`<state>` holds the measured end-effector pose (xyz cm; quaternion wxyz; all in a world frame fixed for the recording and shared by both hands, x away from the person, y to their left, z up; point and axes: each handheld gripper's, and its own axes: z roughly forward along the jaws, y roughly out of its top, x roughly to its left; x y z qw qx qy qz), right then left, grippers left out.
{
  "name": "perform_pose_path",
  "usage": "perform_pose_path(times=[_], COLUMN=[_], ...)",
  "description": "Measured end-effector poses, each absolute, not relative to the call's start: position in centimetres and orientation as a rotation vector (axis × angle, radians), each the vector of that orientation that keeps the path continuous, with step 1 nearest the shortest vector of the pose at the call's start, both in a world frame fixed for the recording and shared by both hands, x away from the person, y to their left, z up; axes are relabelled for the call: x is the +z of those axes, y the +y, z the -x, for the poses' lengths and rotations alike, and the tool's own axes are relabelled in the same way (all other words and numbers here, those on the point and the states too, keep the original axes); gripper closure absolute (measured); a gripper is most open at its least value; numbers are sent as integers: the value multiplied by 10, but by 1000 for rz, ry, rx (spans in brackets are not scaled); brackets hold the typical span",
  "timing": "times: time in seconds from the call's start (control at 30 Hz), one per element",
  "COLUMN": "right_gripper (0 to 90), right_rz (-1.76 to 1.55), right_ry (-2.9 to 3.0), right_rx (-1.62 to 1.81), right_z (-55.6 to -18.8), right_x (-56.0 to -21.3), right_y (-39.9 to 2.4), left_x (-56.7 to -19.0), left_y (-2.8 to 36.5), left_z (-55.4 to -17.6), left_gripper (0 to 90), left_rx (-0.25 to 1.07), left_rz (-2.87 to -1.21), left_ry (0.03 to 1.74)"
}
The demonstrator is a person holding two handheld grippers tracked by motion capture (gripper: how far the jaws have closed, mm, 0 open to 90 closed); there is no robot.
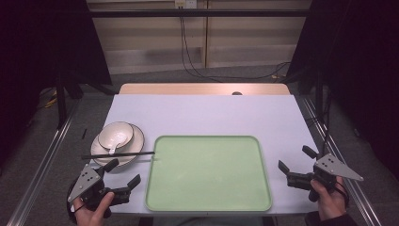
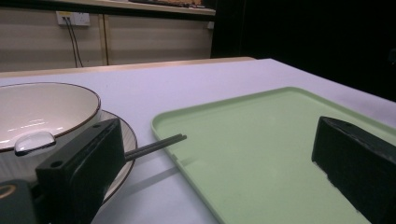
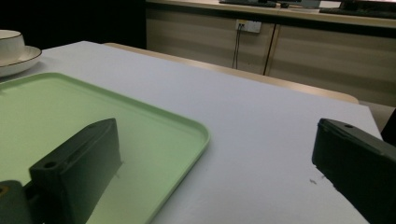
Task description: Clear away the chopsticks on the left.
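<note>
Resting at the near left corner of the table, the left gripper has its jaws spread wide with nothing between them, and it points toward the stacked dishes just beyond it. A white bowl sits on a plate there, a spoon lies in the bowl, and a pair of dark chopsticks lies flat across the plate's near rim, with the tips reaching the left edge of the green tray. In the left gripper view the chopsticks run out from behind the left jaw toward the tray's rim, so the plate and bowl stand close in front of the jaws. At the near right edge of the table, the right gripper is likewise wide open and holds nothing, well apart from the dishes, with the bare tray lying between the two grippers. Cables hang against the far wall behind the table.
</note>
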<state>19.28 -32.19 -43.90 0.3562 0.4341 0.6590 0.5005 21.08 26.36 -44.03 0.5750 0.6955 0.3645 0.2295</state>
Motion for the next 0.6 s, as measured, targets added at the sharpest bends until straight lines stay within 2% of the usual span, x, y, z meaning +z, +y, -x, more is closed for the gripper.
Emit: perform_pose_path(times=[0.3,0.6], right_gripper=[12,13], right_rz=[-1119,-1115], right_ry=[1710,1716], right_rx=[1307,1311], right_z=[-195,-194], right_x=[-440,-440], right_y=[-321,-321], left_x=[-438,-433], left_y=[261,271], left_z=[-212,-215], left_gripper=[16,37], left_rx=[531,590], left_rz=[-1656,-1659], left_ry=[832,878])
